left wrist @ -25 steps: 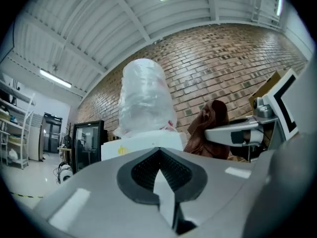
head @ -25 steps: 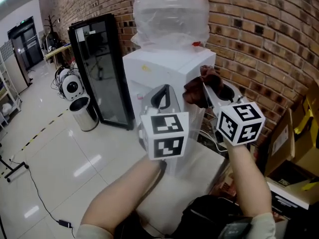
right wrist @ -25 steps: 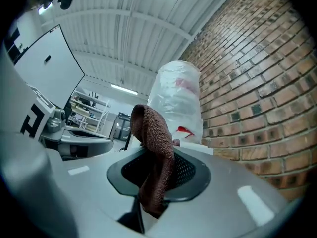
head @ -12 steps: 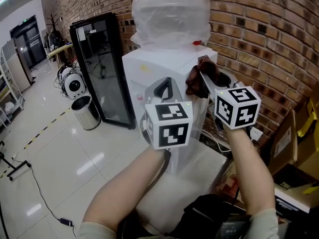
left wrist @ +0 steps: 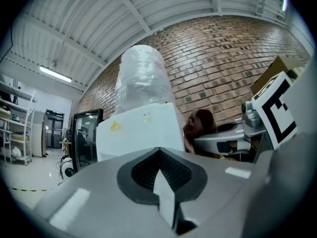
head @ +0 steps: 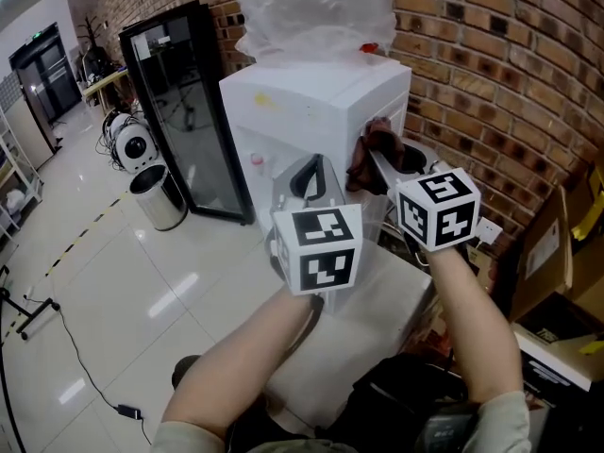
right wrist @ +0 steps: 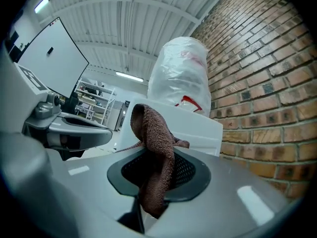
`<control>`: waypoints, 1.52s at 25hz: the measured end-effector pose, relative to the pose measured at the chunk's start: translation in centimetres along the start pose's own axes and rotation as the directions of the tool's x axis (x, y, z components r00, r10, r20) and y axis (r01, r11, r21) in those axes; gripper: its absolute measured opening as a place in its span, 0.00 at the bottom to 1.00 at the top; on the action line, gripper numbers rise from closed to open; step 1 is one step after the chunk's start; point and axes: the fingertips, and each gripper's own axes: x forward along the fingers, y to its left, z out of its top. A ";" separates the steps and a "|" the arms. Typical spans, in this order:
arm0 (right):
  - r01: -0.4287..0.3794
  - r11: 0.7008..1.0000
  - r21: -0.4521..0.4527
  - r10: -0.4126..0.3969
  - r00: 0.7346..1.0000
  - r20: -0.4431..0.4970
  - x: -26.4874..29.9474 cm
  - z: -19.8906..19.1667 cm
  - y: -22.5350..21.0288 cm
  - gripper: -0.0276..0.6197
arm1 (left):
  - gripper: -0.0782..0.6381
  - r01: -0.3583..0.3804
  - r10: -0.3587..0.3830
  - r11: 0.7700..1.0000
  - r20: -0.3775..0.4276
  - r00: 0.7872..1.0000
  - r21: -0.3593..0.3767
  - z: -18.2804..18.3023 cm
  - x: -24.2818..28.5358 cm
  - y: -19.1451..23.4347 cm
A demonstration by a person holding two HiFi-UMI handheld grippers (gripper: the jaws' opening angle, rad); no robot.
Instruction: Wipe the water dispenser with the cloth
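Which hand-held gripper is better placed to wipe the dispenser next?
Right: the right hand-held gripper grips the brown cloth beside the water dispenser; the left hand-held gripper holds nothing.

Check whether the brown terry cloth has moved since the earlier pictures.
Yes. The brown terry cloth sits lower now, further below the top edge of the white water dispenser.

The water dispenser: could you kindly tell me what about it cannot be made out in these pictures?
- Lower front of the water dispenser: head view, hidden behind the left tool and both arms.
- Top of the bottle: head view, cut off by the upper edge.
- Whether the cloth touches the dispenser: head view, the cloth and the right tool cover that spot.
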 end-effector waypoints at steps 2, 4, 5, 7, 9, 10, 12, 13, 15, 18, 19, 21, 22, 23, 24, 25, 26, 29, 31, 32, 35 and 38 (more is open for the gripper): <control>-0.006 1.000 0.009 0.006 1.000 -0.031 0.0 -2.1 0.5 0.20 | 0.11 0.003 -0.003 1.000 -0.012 1.000 -0.003 -1.5 -0.3 -0.4; -0.012 1.000 0.021 0.013 0.998 -0.058 0.1 -4.2 0.9 0.20 | 0.11 -0.001 0.001 1.000 -0.021 1.000 -0.002 -3.1 -0.6 -0.7; -0.015 1.000 0.027 0.017 0.997 -0.071 0.2 -5.2 1.0 0.20 | 0.11 -0.004 0.003 1.000 -0.027 1.000 -0.002 -3.9 -0.7 -0.8; -0.021 0.999 0.038 0.024 0.995 -0.098 0.3 -7.3 1.4 0.20 | 0.11 -0.007 0.006 1.000 -0.047 0.999 -0.007 -5.7 -0.8 -0.9; -0.025 0.998 0.053 0.032 0.992 -0.125 0.3 -9.4 1.8 0.20 | 0.11 -0.009 0.008 1.000 -0.072 0.997 -0.016 -7.9 -1.0 -1.0; -0.027 0.998 0.062 0.035 0.990 -0.135 0.4 -10.4 2.0 0.20 | 0.11 -0.009 0.008 1.000 -0.085 0.996 -0.020 -9.0 -1.2 -1.1; -0.029 0.997 0.077 0.040 0.988 -0.150 0.4 -12.1 2.4 0.20 | 0.11 -0.009 0.007 1.000 -0.102 0.995 -0.020 -11.1 -1.6 -1.3; -0.029 0.996 0.083 0.042 0.987 -0.157 0.5 -13.0 2.5 0.20 | 0.11 -0.008 0.006 1.000 -0.107 0.994 -0.018 -12.0 -1.8 -1.4; -0.031 0.995 0.095 0.047 0.983 -0.178 0.5 -14.9 2.7 0.20 | 0.11 -0.004 0.001 1.000 -0.120 0.993 -0.019 -14.1 -2.2 -1.8; -0.033 0.993 0.116 0.058 0.974 -0.219 0.6 -18.4 3.3 0.20 | 0.11 -0.002 -0.002 1.000 -0.149 0.989 -0.026 -17.7 -3.0 -2.3; -0.031 0.992 0.123 0.059 0.971 -0.232 0.6 -19.6 3.4 0.20 | 0.11 -0.003 -0.002 1.000 -0.161 0.987 -0.029 -18.9 -3.2 -2.4; -0.027 0.990 0.141 0.063 0.964 -0.258 0.5 -22.1 3.7 0.20 | 0.11 -0.007 0.000 0.999 -0.186 0.983 -0.035 -21.4 -3.6 -2.7; -0.027 0.988 0.150 0.067 0.960 -0.273 0.4 -23.3 4.0 0.20 | 0.11 -0.010 0.002 0.999 -0.200 0.980 -0.036 -22.7 -3.9 -2.7; -0.028 0.987 0.158 0.073 0.955 -0.287 0.3 -24.6 4.4 0.20 | 0.11 -0.012 0.004 0.999 -0.214 0.977 -0.037 -24.0 -4.1 -2.8; -0.029 0.986 0.165 0.078 0.950 -0.302 0.3 -25.8 4.7 0.20 | 0.11 -0.014 0.005 0.999 -0.230 0.973 -0.039 -25.3 -4.2 -2.9; -0.029 0.985 0.172 0.083 0.945 -0.317 0.2 -27.1 5.0 0.20 | 0.11 -0.017 0.006 0.999 -0.249 0.969 -0.042 -26.7 -4.2 -3.1; -0.030 0.983 0.178 0.090 0.939 -0.333 0.2 -28.3 5.3 0.20 | 0.11 -0.020 0.007 0.999 -0.270 0.963 -0.047 -28.1 -4.2 -3.2; -0.040 0.980 0.195 0.113 0.918 -0.379 0.1 -31.7 6.2 0.20 | 0.11 -0.031 0.007 0.997 -0.332 0.943 -0.068 -32.4 -4.0 -3.7; -0.046 0.978 0.203 0.127 0.905 -0.405 0.0 -33.9 6.7 0.20 | 0.11 -0.035 0.005 0.997 -0.368 0.930 -0.074 -35.1 -4.0 -4.0; -0.046 0.977 0.209 0.132 0.899 -0.418 0.0 -35.1 6.9 0.20 | 0.11 -0.035 0.004 0.997 -0.387 0.922 -0.072 -36.4 -3.9 -4.1; -0.035 0.972 0.231 0.140 0.878 -0.458 0.0 -38.8 7.4 0.20 | 0.11 -0.030 0.005 0.998 -0.446 0.895 -0.050 -40.5 -3.9 -4.6; -0.023 0.968 0.251 0.150 0.852 -0.502 -0.1 -42.6 7.9 0.20 | 0.11 -0.027 0.001 0.999 -0.489 0.872 -0.047 -43.9 -3.8 -5.2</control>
